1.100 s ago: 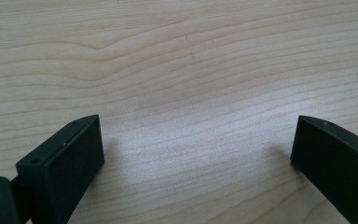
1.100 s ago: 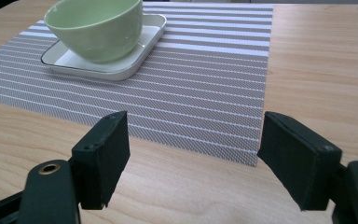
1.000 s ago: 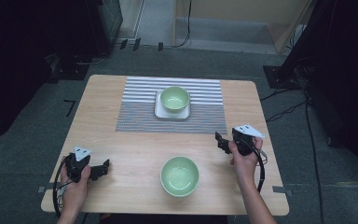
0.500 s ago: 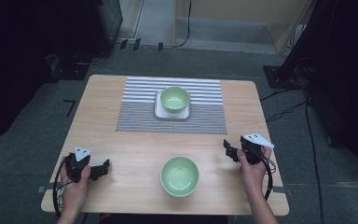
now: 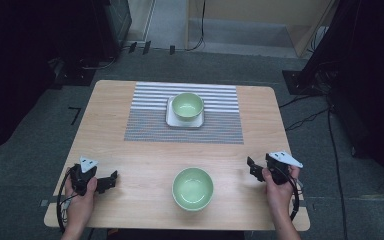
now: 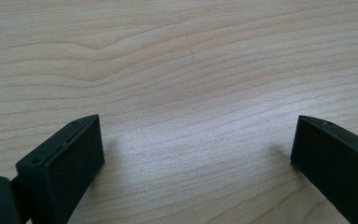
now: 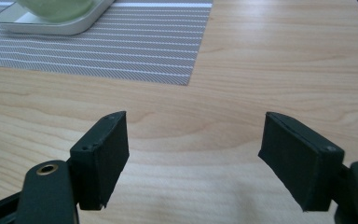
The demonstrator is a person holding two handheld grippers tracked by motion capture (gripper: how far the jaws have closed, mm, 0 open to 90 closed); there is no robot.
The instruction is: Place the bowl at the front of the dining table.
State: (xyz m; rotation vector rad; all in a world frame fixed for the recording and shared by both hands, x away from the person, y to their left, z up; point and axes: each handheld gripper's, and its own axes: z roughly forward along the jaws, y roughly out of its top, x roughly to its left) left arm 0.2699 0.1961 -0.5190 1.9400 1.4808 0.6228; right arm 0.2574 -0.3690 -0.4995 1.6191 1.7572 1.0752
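On the near half of the wooden table [image 5: 145,165], a green bowl [image 5: 193,188] sits between the person's two hands, near the front edge and apart from both. The left gripper [image 5: 111,181] lies low at the bowl's left, the right gripper [image 5: 252,169] at its right, each pointing inward toward it. Farther back, a second green bowl [image 5: 187,106] rests on a white square plate [image 5: 172,120], which lies on a grey striped mat [image 5: 220,112].

The high view takes in both bowls and both hands at once, but the jaws there are too small to judge. The left gripper view gives them up close: the left gripper [image 6: 193,149] has its jaws spread wide over bare wood grain, with nothing between them. The right gripper view does the same for the right gripper [image 7: 193,158], whose jaws stand apart and empty just above the tabletop. That view also catches, at its top left, the corner of the striped mat [image 7: 121,51], the edge of the plate [image 7: 51,25] and the underside of the far bowl [image 7: 56,8].
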